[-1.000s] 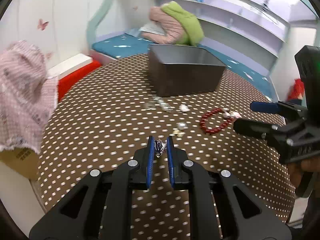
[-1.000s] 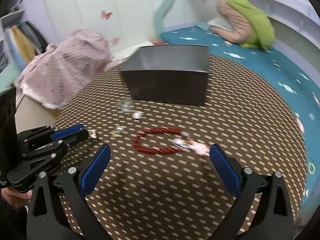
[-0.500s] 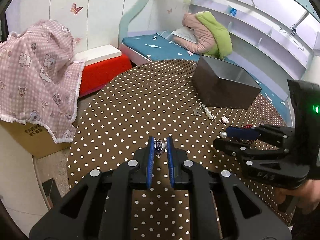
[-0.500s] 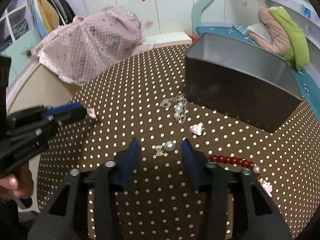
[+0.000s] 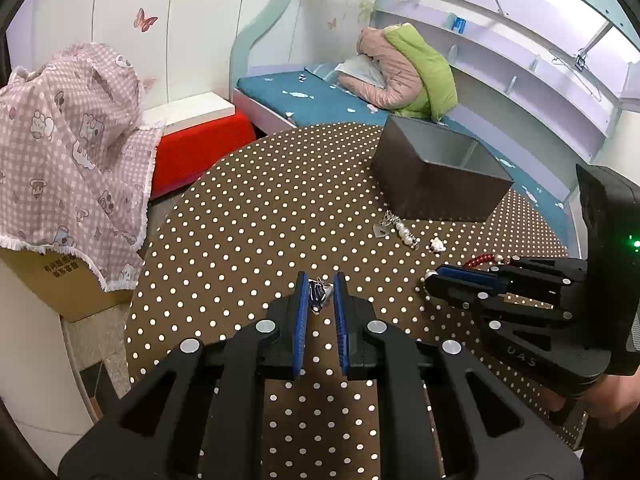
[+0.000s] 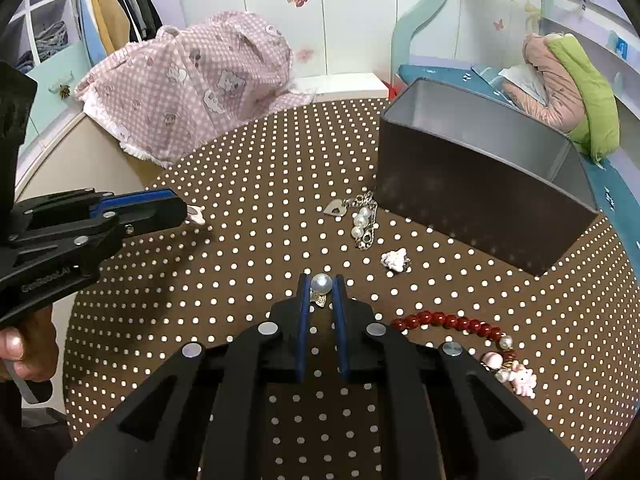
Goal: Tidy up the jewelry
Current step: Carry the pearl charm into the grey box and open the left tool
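A round desk [image 6: 248, 184] under a brown cloth with white dots fills a child's room with butterfly stickers and pale shelves. At nine o'clock a pink checked blanket [image 5: 68, 136] drapes a cardboard box [image 5: 68, 280] whose print is too small to read. The left gripper [image 5: 321, 295] has its jaws pinched on a small charm [image 5: 319, 294]. The right gripper [image 6: 321, 293] has its jaws closed on a pearl earring [image 6: 321, 283]. At one o'clock stands a grey box [image 6: 480, 196], with a chain [image 6: 362, 220] just beside it. A red bracelet [image 6: 452, 324] lies at three o'clock.
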A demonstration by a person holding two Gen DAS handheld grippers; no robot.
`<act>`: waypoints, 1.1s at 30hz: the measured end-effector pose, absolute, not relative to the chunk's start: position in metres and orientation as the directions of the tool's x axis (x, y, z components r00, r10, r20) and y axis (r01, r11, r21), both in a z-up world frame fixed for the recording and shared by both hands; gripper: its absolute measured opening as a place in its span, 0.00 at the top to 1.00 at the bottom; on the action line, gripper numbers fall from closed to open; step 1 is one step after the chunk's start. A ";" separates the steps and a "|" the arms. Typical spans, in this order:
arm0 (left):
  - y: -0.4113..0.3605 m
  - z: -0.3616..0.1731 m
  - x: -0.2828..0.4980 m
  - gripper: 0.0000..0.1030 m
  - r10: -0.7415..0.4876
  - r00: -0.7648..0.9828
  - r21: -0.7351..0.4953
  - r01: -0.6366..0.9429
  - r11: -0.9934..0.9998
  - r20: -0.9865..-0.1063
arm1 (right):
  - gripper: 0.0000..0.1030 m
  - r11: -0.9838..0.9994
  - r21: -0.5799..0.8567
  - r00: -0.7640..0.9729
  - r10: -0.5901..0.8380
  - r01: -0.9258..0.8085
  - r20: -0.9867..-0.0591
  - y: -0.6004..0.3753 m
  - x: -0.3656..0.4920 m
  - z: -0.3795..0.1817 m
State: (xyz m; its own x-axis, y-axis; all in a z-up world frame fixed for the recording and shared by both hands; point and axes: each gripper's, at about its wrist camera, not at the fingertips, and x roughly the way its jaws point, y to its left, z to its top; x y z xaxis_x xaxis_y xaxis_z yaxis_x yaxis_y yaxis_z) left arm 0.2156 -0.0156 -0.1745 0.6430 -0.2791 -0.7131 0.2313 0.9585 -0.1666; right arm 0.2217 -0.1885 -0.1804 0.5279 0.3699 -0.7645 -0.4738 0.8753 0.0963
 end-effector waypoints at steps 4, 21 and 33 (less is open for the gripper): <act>-0.019 -0.162 0.217 0.87 -0.291 0.659 -0.165 0.249 0.954 -0.693 | 0.90 0.876 0.099 0.565 0.387 -0.472 -0.729 -0.195 0.217 -0.156; -0.079 -0.029 0.270 0.87 -0.405 0.760 -0.112 0.408 0.906 -0.508 | 0.90 0.926 0.005 0.779 0.319 -0.376 -0.539 -0.268 0.255 -0.019; -0.128 -0.034 0.336 0.87 -0.426 0.680 -0.151 0.426 0.892 -0.597 | 0.90 0.939 0.096 0.705 0.312 -0.329 -0.637 -0.287 0.305 -0.044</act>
State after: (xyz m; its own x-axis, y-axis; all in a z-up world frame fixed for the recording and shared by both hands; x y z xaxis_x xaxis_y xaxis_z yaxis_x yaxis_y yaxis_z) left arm 0.3363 -0.1282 -0.0344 0.6801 -0.4260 -0.5967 0.4264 0.8919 -0.1508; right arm 0.3054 -0.2867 -0.0440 0.7053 0.3120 -0.6366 -0.3290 0.9395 0.0959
